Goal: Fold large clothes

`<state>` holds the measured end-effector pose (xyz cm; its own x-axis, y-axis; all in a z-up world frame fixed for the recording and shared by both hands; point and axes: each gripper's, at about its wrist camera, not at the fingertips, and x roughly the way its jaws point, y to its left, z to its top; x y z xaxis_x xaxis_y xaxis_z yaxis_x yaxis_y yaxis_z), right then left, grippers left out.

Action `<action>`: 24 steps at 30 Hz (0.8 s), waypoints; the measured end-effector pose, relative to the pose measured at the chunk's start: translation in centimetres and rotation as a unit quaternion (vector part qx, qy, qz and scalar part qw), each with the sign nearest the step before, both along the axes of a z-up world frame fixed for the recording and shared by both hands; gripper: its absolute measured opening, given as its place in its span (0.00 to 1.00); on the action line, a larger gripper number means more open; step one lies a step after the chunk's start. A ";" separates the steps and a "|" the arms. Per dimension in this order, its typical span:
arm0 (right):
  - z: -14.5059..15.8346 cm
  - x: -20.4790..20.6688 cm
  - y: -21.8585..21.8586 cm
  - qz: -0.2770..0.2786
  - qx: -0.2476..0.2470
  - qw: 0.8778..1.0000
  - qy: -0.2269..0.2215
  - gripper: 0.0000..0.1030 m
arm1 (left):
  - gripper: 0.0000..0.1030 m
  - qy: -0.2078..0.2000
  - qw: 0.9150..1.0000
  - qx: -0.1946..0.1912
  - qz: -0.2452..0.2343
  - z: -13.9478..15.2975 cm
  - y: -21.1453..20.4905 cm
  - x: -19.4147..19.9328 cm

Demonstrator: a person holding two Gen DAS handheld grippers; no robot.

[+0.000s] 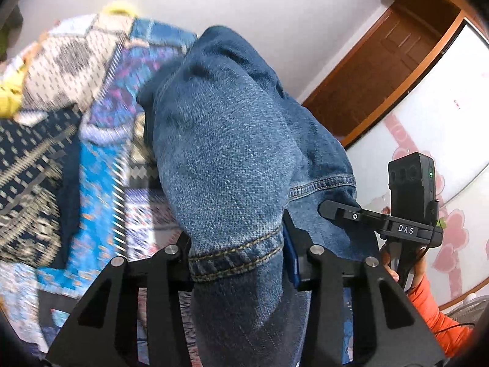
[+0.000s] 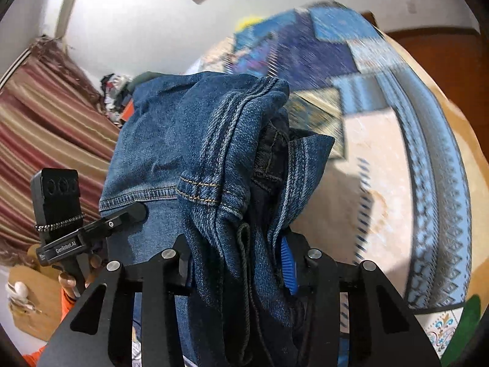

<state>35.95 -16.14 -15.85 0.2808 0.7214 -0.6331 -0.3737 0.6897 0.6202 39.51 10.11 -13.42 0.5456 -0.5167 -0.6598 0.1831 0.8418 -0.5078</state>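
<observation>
Mid-fold, by my reading: blue denim jeans (image 1: pixel 226 153) held aloft over patterned patchwork bedspread (image 1: pixel 101 159). Left gripper (image 1: pixel 237 263) clamps a hem; right gripper (image 2: pixel 237 263) clamps bunched denim. Next: lay jeans flat, edges aligned.

Under your work you have a bed spread with a patchwork bedcover (image 1: pixel 101 159) in blue, purple, cream and dark navy printed panels, blurred in both wrist views. In your right wrist view the bedcover (image 2: pixel 382 159) shows a plain cream panel bordered by a blue band of triangle print. Something yellow (image 1: pixel 10 99) lies on the cover at its far left edge.
</observation>
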 end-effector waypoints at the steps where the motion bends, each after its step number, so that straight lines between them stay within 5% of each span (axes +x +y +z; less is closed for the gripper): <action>1: 0.7 0.2 0.8 0.002 0.002 1.000 -0.006 0.38 | 0.41 -0.007 1.000 0.001 0.005 0.8 0.9 -0.1; 12: 4.5 2.5 12.3 0.042 0.026 0.998 -0.050 0.38 | 0.41 -0.050 0.996 0.031 0.065 5.7 11.5 -1.3; 24: 0.6 4.8 25.7 0.079 0.035 0.996 -0.020 0.38 | 0.41 -0.021 0.991 0.021 0.130 0.3 24.6 -0.3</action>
<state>40.72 9.57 -15.21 0.1840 0.8007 -0.5701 -0.4988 0.5758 0.6478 39.22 34.69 -13.08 0.6841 -0.3287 -0.6512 -0.0217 0.8832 -0.4686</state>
